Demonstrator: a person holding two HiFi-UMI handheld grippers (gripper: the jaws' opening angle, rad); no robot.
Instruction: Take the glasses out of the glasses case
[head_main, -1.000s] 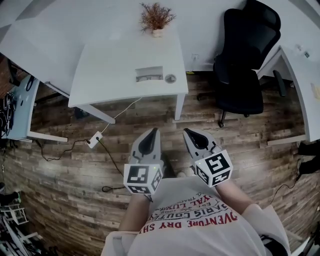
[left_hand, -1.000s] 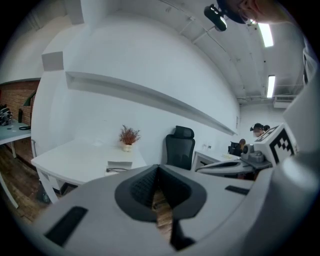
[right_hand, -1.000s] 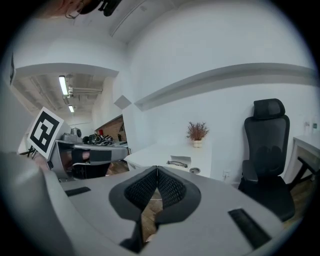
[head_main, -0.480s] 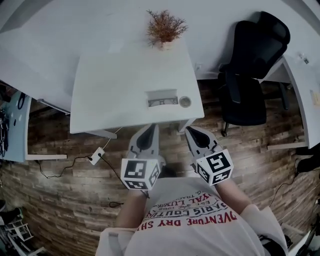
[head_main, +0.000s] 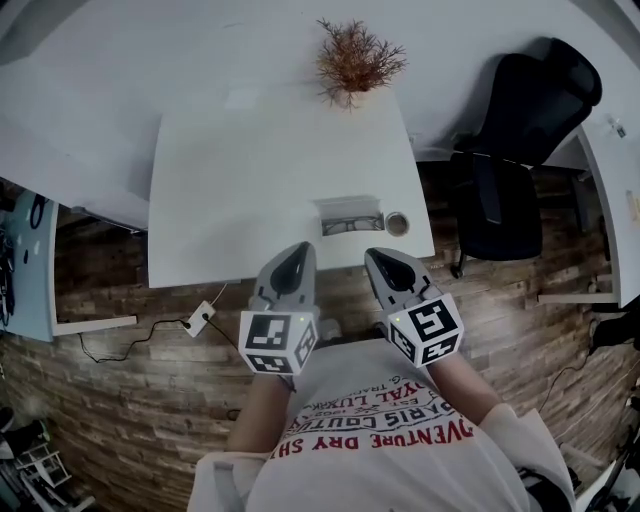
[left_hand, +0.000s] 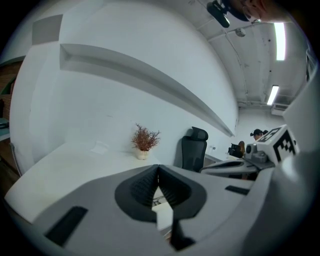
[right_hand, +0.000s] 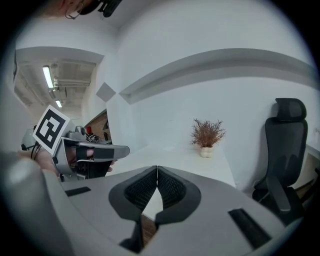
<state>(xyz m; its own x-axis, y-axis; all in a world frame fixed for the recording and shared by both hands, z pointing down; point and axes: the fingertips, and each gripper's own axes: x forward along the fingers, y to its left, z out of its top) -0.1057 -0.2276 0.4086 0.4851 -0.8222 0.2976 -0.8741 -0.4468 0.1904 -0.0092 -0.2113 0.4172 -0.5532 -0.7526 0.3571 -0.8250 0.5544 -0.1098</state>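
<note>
The glasses case (head_main: 350, 208) lies on the white table (head_main: 240, 170), close to its near edge and towards the right corner, with the dark frame of the glasses (head_main: 352, 225) showing at its near side (too small in the head view to tell how they sit in it). A small round object (head_main: 397, 222) stands just beside the case on its right. Both grippers are held side by side in front of the person's shirt (head_main: 385, 440), over the wooden floor (head_main: 130, 400), their tips near the table's edge but well apart from the case. The left gripper (left_hand: 157, 167) has its jaws pressed together with nothing between them, and the right gripper (right_hand: 157, 170) is likewise closed and empty, its ribbed pads (right_hand: 172, 189) meeting at the tip. A potted dried plant (head_main: 355, 62) stands at the table's far edge by the wall, and a black office chair (head_main: 520, 130) stands beyond the table's right side.
</note>
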